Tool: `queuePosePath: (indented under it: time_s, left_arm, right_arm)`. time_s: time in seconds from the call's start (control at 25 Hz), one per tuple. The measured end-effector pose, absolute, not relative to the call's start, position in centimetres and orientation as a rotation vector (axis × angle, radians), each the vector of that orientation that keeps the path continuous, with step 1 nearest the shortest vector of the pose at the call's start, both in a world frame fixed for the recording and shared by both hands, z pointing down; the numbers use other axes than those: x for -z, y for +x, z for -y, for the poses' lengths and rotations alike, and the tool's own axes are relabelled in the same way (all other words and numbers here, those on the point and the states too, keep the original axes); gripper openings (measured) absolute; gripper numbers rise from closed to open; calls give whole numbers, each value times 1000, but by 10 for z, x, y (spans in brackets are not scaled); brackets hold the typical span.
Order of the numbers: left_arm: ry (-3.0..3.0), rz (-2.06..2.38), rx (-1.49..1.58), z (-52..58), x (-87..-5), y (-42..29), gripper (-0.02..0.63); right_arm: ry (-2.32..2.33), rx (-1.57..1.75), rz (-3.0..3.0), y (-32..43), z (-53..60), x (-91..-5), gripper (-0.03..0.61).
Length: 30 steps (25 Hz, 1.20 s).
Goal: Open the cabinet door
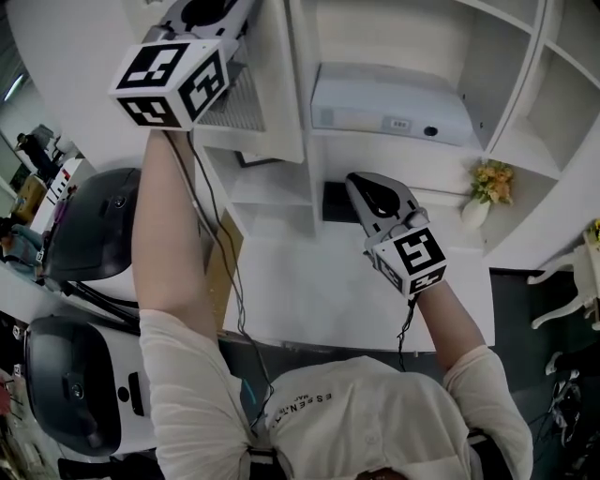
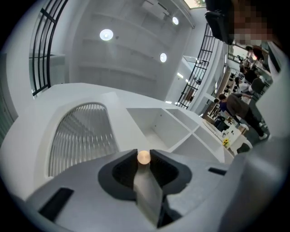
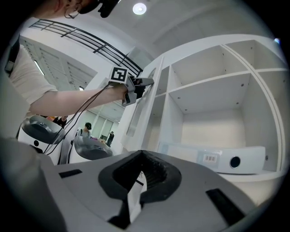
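Observation:
The white cabinet door with a slatted panel stands swung out from the shelf unit. My left gripper is raised at the top left, shut on the door's small round knob, which shows between its dark pads. In the right gripper view the same door and my left gripper at its upper edge are visible. My right gripper is lower, in front of the middle shelf, pointing into the cabinet. Its jaws are shut with nothing between them.
A white box-shaped device lies on a shelf inside the cabinet. A small vase of yellow flowers stands at the right, a black item on the lower shelf. Dark rounded machines are at the left, a white chair at the right.

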<state>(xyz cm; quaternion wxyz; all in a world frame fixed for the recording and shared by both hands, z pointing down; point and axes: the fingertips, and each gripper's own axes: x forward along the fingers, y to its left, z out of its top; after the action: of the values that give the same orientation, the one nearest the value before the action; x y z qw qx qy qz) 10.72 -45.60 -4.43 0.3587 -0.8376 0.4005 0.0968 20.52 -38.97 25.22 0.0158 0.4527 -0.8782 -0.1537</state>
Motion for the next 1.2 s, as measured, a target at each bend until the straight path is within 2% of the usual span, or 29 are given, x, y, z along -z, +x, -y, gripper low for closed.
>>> queuePosePath:
  time_s: [0.32,0.8,1.2]
  left_arm:
    - [-2219,-903,-226,426,43,85,87]
    - [-2243,-772,-239,374,42,35,84]
    - [-2371,-655,-297,343,42,-29,81]
  right_arm:
    - [1539,562,2697,181,365,-227,15]
    - [1632,531,2637,120,338,-235,15]
    - [1638,504,2664,58,319,-237,15]
